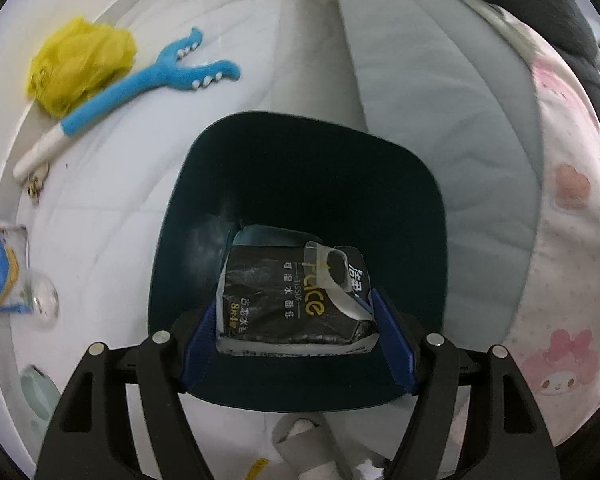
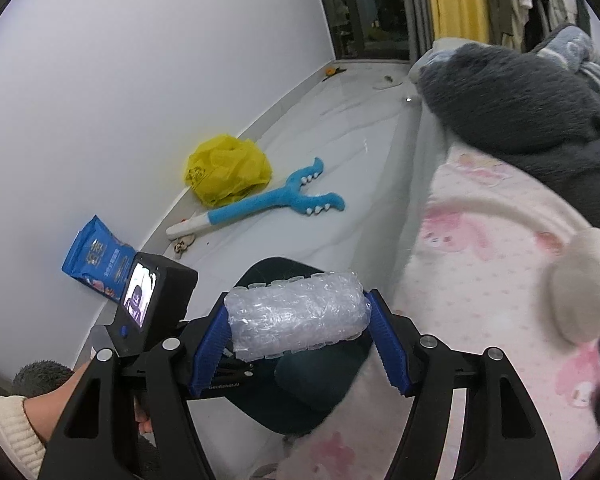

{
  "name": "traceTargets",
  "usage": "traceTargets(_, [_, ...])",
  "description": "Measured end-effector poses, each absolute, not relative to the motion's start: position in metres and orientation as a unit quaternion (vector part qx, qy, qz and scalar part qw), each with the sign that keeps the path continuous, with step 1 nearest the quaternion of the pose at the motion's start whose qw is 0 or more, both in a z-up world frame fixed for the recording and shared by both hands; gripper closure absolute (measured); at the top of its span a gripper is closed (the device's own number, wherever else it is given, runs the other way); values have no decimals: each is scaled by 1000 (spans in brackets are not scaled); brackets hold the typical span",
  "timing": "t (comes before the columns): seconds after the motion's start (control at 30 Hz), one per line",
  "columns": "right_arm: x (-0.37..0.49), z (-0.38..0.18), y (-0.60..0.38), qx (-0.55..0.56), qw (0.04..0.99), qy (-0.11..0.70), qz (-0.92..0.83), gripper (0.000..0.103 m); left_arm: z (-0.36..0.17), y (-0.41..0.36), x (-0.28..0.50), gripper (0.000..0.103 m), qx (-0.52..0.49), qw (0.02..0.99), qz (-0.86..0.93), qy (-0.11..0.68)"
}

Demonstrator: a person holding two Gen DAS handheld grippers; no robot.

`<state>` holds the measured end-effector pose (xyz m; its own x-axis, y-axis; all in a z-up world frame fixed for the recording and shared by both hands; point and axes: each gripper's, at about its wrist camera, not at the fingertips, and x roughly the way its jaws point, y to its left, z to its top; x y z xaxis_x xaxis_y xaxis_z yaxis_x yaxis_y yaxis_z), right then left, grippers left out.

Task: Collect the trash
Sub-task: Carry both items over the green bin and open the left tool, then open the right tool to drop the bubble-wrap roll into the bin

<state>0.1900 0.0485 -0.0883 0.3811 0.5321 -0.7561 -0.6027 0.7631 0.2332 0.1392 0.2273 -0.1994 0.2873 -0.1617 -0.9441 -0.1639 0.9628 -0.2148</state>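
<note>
the left gripper (image 1: 296, 332) points steeply down into the dark teal bin (image 1: 300, 184). its 2 blue pads (image 1: 392, 340) stand about half apart, with a black tissue pack (image 1: 296, 300) between them; the pack sits over the bin's mouth, its torn top flap facing up. whether the pads press on the pack or only flank it cannot be told from this view.

the right gripper (image 2: 296, 328) has its 2 blue ribbed pads set about half apart, clamped on the 2 ends of a roll of clear bubble wrap (image 2: 296, 316). the roll lies crosswise between the pads, above the near rim of the bin (image 2: 300, 396). a hand (image 2: 60, 396) in a cream knit sleeve (image 2: 4, 432) grips the other gripper's handle at lower left of this view.

beyond the bin, on the pale floor (image 2: 340, 136), lie a crumpled yellow plastic bag (image 2: 228, 170) and, just beside it, a blue plush claw stick (image 2: 268, 200) with a white handle. a blue snack packet (image 2: 96, 266) leans against the white wall (image 2: 140, 80). a pink patterned blanket (image 2: 500, 280) borders the floor on the right, with a dark grey fleece (image 2: 520, 100) above it.
</note>
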Motion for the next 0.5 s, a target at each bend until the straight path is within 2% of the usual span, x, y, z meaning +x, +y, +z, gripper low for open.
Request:
traceTargets(0.1, [191, -92, 58, -44, 825, 442, 348, 35, -200, 233, 136, 26, -142, 790, 5, 597])
traceTargets(0.27, [196, -97, 66, -37, 819, 449, 354, 35, -191, 244, 131, 15, -148, 803, 6, 578])
traceTargets(0.5, [199, -108, 82, -41, 811, 461, 359, 35, -170, 259, 117, 15, -147, 821, 10, 552])
